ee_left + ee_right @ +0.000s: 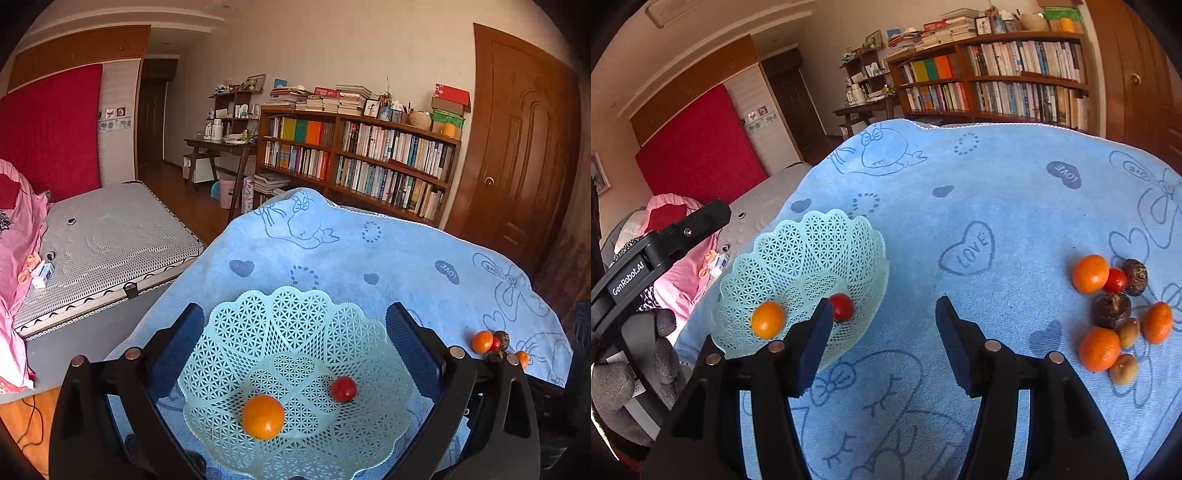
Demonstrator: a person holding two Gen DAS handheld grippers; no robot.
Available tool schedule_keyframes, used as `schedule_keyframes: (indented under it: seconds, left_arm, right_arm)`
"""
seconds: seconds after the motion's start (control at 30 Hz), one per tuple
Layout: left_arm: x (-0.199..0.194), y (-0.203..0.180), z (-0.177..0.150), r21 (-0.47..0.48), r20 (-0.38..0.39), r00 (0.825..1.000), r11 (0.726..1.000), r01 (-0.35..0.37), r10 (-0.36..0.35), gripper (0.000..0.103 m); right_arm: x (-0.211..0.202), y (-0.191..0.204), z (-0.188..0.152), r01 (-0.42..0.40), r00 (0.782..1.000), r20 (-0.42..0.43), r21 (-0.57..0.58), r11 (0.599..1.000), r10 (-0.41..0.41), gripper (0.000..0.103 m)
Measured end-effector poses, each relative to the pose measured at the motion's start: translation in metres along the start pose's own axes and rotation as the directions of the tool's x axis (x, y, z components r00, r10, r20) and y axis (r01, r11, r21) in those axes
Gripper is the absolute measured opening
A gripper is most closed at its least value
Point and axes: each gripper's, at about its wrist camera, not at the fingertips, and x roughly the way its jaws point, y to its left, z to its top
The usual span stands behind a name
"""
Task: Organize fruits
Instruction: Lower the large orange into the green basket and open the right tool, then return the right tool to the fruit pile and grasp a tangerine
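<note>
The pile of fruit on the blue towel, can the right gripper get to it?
Probably yes. The right gripper is open and empty above the blue towel, and the fruit pile lies to its right with only bare towel between. The basket is on the other side.

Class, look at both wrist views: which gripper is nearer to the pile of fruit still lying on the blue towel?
Right. The right gripper hangs open over the towel, the fruit pile just to its right. The left gripper straddles the basket, farther away.
</note>
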Motion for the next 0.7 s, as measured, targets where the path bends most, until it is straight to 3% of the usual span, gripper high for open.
schedule_keyframes:
  seconds: [0.4,0.7]
  left_arm:
    - [0.004,-0.018,-0.008,0.041,-0.024,0.999,0.998,0.044,-0.043,0.100]
    - [0.008,-0.034,-0.016,0.069,-0.051,0.995,0.994,0.083,-0.080,0.100]
  right_arm:
    - [-0.033,-0.087,0.002,0.194,0.980,0.027,0.135,0.972,-0.200,0.059]
    - [-0.057,-0.154,-0.007,0.352,0.932,0.011,0.220,0.910,-0.363,0.059]
